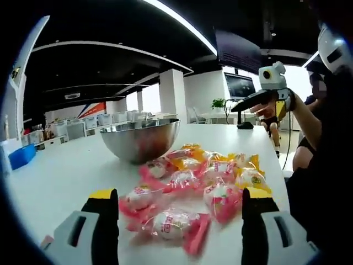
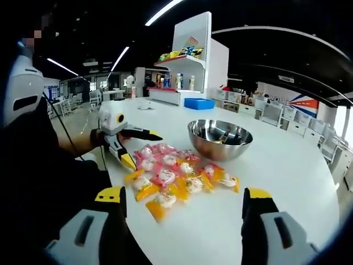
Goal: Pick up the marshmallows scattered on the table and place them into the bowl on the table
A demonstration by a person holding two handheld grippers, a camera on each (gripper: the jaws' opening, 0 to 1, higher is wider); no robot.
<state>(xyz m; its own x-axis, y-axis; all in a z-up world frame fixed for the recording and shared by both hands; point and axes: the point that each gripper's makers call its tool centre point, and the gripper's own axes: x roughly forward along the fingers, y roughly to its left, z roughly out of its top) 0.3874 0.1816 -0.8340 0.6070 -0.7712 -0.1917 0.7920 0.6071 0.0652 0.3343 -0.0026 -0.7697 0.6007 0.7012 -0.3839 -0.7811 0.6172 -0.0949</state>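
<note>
Both grippers' jaws stand apart, gripping nothing. Wrapped marshmallows (image 2: 171, 179) lie heaped on the white surface (image 2: 287, 165); the steel bowl (image 2: 219, 138) sits at their 1 o'clock.

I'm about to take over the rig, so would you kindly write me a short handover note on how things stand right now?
Left gripper: open, empty, jaws spread at the pink end of the marshmallows.
Right gripper: open, empty, held back from the pile on its yellow side.
The wrapped marshmallows, pink and yellow, lie in one cluster on the white table, just in front of the steel bowl.
Done: nothing I can confirm; the bowl looks empty from the right gripper view.
Left: pick the marshmallows up and drop them into the bowl.
</note>
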